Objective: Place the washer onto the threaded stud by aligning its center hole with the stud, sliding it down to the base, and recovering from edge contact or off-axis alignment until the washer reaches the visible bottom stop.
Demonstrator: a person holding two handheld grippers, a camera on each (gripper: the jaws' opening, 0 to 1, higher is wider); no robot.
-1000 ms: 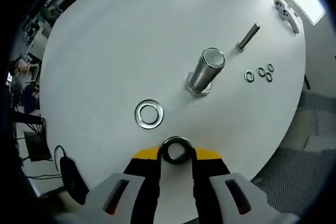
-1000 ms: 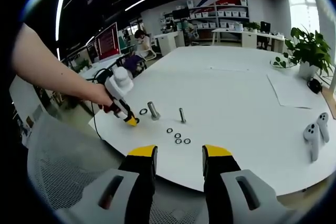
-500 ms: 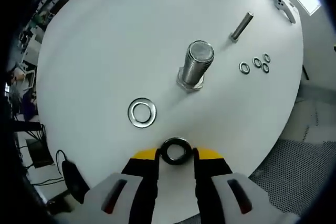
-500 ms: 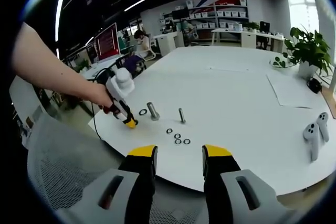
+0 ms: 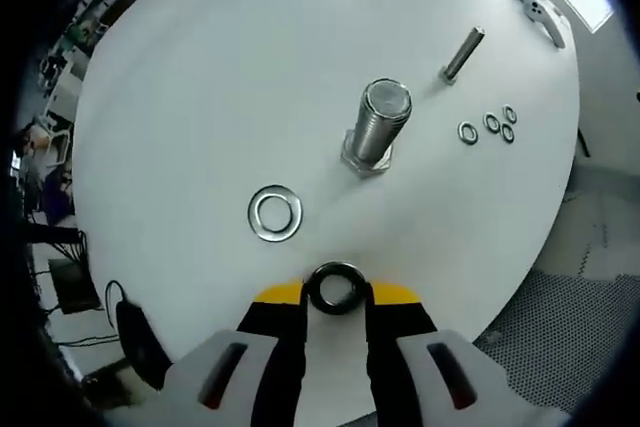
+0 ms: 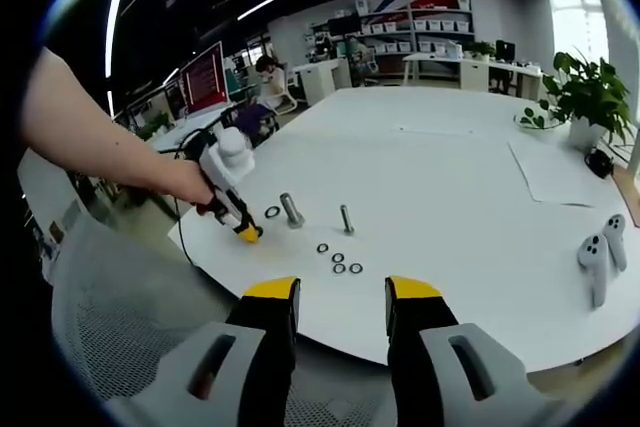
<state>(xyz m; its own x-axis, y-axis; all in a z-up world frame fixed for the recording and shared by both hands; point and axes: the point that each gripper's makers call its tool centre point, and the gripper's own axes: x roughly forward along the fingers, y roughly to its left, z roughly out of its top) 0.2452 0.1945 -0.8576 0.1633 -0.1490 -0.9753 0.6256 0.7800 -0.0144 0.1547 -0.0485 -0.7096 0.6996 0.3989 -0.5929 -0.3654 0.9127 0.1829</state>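
Left fingers (image 5: 336,297) clamp washer (image 5: 336,287) flat | right fingers (image 6: 340,297) apart | stud (image 5: 376,132) upright

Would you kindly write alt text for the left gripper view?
The left gripper holds a dark washer between its yellow-tipped fingers above a white round table. Ahead stand a large threaded stud, a silver washer lying flat, a smaller bolt and four small washers.

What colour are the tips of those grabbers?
Yellow, over black pads; clearest in the right gripper view, on the right gripper.
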